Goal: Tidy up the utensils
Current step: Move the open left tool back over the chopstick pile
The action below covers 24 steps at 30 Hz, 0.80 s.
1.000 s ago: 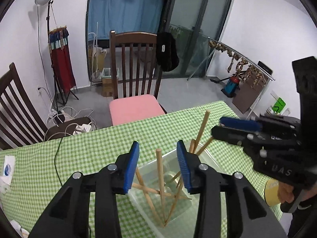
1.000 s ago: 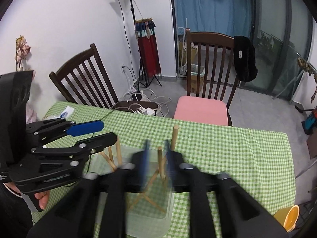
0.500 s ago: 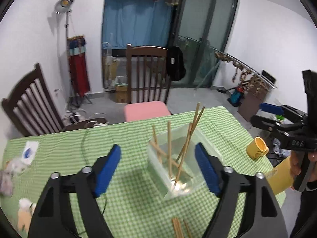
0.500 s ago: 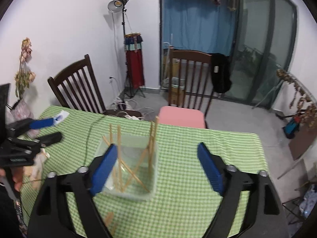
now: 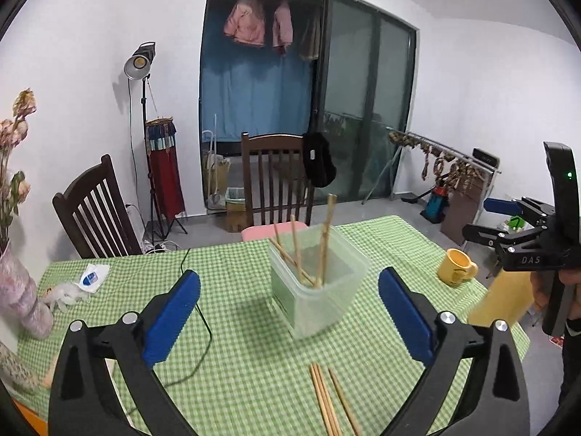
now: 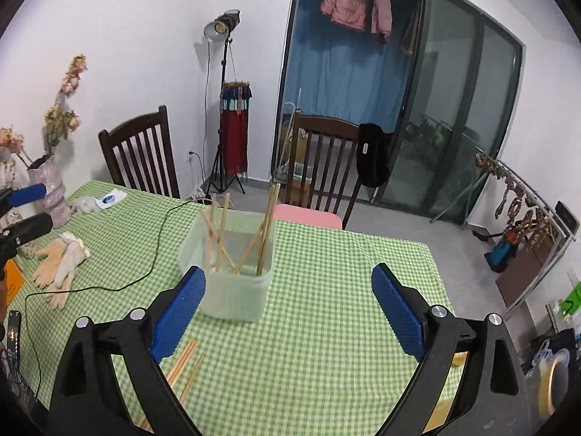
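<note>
Both grippers were spread wide with nothing in them. Left gripper (image 5: pixel 288 312) had its jaws just finishing opening, right gripper (image 6: pixel 288 309) was basically already at full spread after opening too.

The clear plastic container (image 5: pixel 317 285) sat on the green checked tablecloth (image 5: pixel 236 345) in the middle of the left wrist frame, beyond and between the left gripper's blue pads (image 5: pixel 172 314), not touching them. Several wooden chopsticks (image 5: pixel 323 239) leaned inside it at different angles, tips poking above the rim. In the right wrist view the same container (image 6: pixel 232 272) was left of centre, just behind that gripper's left pad (image 6: pixel 178 312), and I couldn't tell if they touched.

More loose chopsticks (image 5: pixel 328 399) lay flat on the cloth at the bottom centre of the left view, nearer the camera than the container.

Further out: a yellow mug (image 5: pixel 455 267) at the right of the left view, the right gripper (image 5: pixel 508 225) held by a hand (image 5: pixel 552 287) at the far right edge, a black cable (image 6: pixel 109 283) across the cloth, pale gloves (image 6: pixel 60 261) at left, and a vase (image 6: pixel 54 196) of dried flowers in the left corner.
</note>
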Tool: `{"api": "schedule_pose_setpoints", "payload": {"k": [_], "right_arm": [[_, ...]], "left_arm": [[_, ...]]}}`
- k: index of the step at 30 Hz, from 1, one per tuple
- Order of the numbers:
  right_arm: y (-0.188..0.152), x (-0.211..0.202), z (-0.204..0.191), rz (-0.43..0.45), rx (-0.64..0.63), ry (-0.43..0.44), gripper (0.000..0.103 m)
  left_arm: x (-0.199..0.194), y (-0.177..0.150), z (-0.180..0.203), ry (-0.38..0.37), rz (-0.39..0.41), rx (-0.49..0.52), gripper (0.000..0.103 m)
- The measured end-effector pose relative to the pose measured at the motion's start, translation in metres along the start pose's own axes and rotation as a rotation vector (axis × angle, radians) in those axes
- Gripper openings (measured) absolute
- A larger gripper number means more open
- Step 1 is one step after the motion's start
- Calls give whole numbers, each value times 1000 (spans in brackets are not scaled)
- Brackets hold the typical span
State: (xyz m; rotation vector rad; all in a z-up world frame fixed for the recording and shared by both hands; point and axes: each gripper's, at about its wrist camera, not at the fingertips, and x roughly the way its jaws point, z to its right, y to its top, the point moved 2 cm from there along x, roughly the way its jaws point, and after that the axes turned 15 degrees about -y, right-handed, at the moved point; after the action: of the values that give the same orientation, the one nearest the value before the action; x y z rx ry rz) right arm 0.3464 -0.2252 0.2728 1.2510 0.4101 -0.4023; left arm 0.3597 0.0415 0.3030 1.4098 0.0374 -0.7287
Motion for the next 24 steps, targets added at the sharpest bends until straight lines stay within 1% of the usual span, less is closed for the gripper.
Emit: {"api": "schedule_pose_setpoints", "payload": {"k": [3, 6, 10, 12, 14, 16, 18, 20, 21, 22, 23, 24], "right_arm": [[-24, -22, 2, 28, 5, -2, 89], [-46, -46, 1, 72, -6, -20, 89], [-73, -68, -3, 106, -16, -34, 89], [-89, -78, -7, 113, -14, -12, 89], [-107, -90, -13, 122, -11, 31, 89], [-124, -100, -21, 142, -28, 56, 89], [-140, -108, -29, 172, -40, 37, 89], [-157, -112, -38, 197, -33, 15, 89], [-167, -113, -42, 213, -25, 11, 89], [-175, -112, -44, 218, -15, 8, 89], [-186, -110, -47, 217, 0, 5, 89], [-201, -106, -52, 209, 22, 1, 89]], "left_arm": [[-25, -30, 11, -12, 56, -24, 95], [-35, -60, 22, -32, 72, -47, 95], [-51, -96, 42, -6, 99, -29, 95], [-59, -109, 50, 0, 114, -28, 95], [-66, -127, 56, 4, 129, -21, 95], [-71, -146, 64, 32, 132, 9, 95], [-76, -165, 69, 59, 141, 39, 95], [-84, -185, 75, 79, 185, 57, 95], [-88, -192, 75, 77, 202, 55, 95], [-94, -203, 76, 54, 223, 45, 95], [-98, -215, 76, 27, 234, 25, 95], [-100, -222, 76, 19, 235, 11, 95]]}}
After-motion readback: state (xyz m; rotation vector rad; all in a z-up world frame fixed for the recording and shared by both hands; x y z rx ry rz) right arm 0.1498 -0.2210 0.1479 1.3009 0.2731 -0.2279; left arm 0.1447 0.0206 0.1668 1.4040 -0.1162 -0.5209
